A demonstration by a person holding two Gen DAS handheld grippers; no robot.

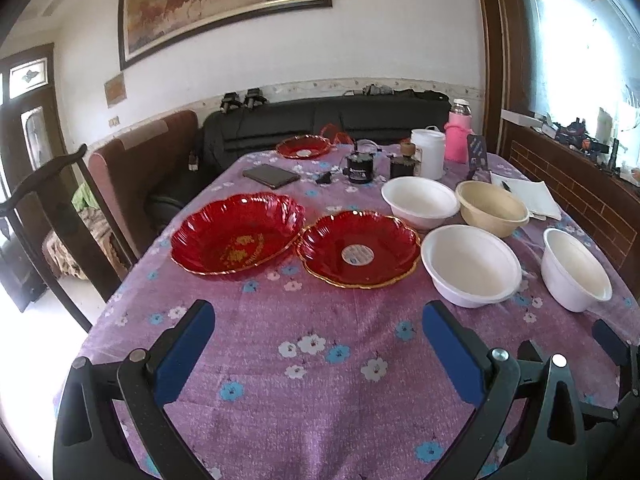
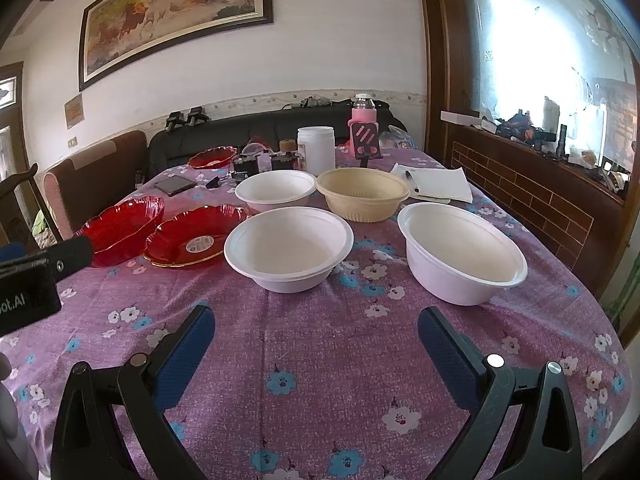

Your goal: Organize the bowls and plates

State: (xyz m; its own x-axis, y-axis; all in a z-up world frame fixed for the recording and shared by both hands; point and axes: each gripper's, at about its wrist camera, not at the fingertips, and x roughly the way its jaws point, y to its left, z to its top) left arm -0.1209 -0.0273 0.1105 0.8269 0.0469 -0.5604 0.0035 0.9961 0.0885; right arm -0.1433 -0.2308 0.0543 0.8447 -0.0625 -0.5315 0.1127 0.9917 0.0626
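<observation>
Your left tongs (image 1: 318,344) spread wide, nothing between them, over the surface (image 1: 320,400). Right tongs (image 2: 316,344) same: spread, nothing held. Landmark: tan bowl (image 2: 362,196). White bowl (image 2: 276,191) just left of it; two more white bowls (image 2: 288,254) (image 2: 464,254) nearer you. Red plates (image 1: 236,234) (image 1: 360,248) well left of tan bowl, rims touching. Third red plate (image 1: 304,146) at far end.

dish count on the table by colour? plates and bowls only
Red plates: 3 — near-left one, one with the round sticker, far one
White bowls: 3 — near middle, near right, far
Beige bowl: 1
Total: 7. All sit separately on the tablecloth, none stacked.
</observation>
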